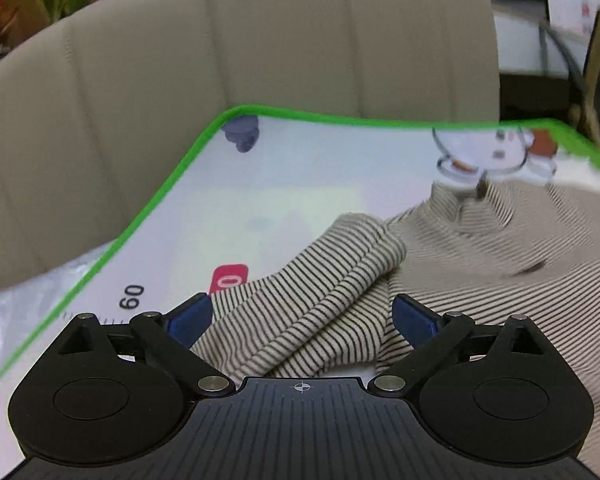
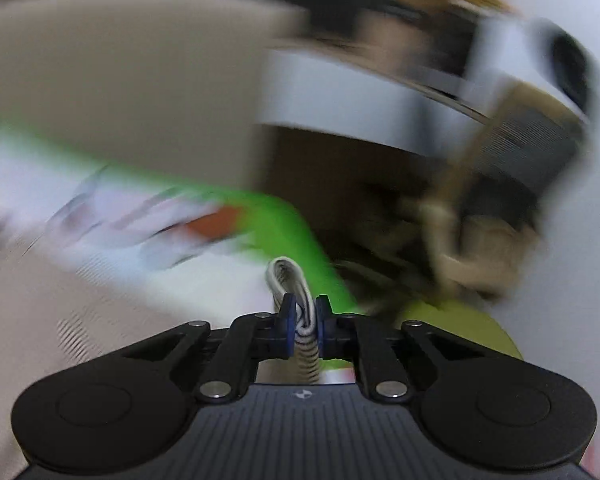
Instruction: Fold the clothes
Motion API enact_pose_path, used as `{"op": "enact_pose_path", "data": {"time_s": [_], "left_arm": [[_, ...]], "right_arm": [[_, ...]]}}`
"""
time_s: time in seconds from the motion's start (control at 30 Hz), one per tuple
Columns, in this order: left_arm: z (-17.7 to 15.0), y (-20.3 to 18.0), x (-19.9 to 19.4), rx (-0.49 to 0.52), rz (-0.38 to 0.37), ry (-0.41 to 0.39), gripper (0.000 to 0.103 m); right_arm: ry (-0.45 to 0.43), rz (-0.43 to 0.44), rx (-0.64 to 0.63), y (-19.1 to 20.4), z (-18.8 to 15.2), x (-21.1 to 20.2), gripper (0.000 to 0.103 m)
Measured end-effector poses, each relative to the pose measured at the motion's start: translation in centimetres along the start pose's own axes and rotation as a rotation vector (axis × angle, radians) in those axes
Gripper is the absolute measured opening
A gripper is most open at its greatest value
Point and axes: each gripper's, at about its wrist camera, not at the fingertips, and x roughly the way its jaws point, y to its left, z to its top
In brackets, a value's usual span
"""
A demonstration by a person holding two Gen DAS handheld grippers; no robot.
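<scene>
Left wrist view shows the striped sweater (image 1: 480, 248) lying on a green-edged mat (image 1: 180, 184) in front of a beige chair back (image 1: 260, 40), its body to the right and one sleeve (image 1: 340, 280) folded over toward the near left. The left claw (image 1: 302, 320) stands wide open above that sleeve, gripping nothing. In the blurred right wrist view, the right claw (image 2: 303, 322) is pinched tight on a fold of striped fabric (image 2: 296, 292) near the mat's green border. The step looks like a sleeve or side fold; next, the right claw likely needs to carry its fold across and lay it flat on the body.
</scene>
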Motion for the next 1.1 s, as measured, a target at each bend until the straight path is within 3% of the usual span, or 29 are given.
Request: {"op": "enact_pose_path", "data": {"time_s": [0.07,0.2,0.33,0.4,0.43,0.47,0.5,0.53,0.67,0.73,0.93,1.1], "left_arm": [[-0.3,0.6,-0.8,-0.005,-0.019,-0.017,0.100],[-0.3,0.1,-0.5,0.081,-0.012,-0.028,0.101],[-0.1,0.6,0.4,0.060,0.022,0.000,0.101],[0.0,0.9,0.9,0.032,0.032,0.015,0.101],[0.0,1.0,1.1,0.019,0.038,0.022,0.101],[0.0,1.2,0.7,0.004,0.024,0.025,0.101],[-0.1,1.3,0.3,-0.012,0.009,0.028,0.101],[-0.1,1.4,-0.1,-0.027,-0.005,0.031,0.101],[-0.5,1.7,-1.4,-0.099,-0.076,0.058,0.103],[-1.2,1.0,-1.6,-0.145,-0.134,0.107,0.103],[-3.0,-1.8,-1.8,-0.122,-0.201,0.200,0.103],[-4.4,-1.6,-0.5,-0.179,-0.195,0.304,0.103]], "right_arm": [[-0.021,-0.029,0.166,-3.5,1.1,0.0,0.000],[-0.099,0.099,0.302,-3.9,3.0,-2.1,0.000],[-0.120,0.256,0.227,0.0,4.9,-4.0,0.000],[-0.111,0.253,0.150,1.4,5.3,-4.2,0.002],[-0.091,0.246,0.142,1.4,5.1,-3.8,0.010],[-0.047,0.233,0.191,0.5,4.4,-2.9,0.015],[0.004,0.219,0.264,-0.7,3.2,-1.7,0.027],[0.056,0.205,0.338,-2.0,2.1,-0.6,0.031],[0.257,0.094,0.594,-6.0,-4.1,2.3,0.031],[0.298,0.037,0.674,-7.0,-7.1,2.2,0.039],[0.295,0.019,0.938,-8.9,-12.0,3.1,0.054],[0.239,-0.016,0.919,-9.0,-11.3,5.9,0.053]]}}
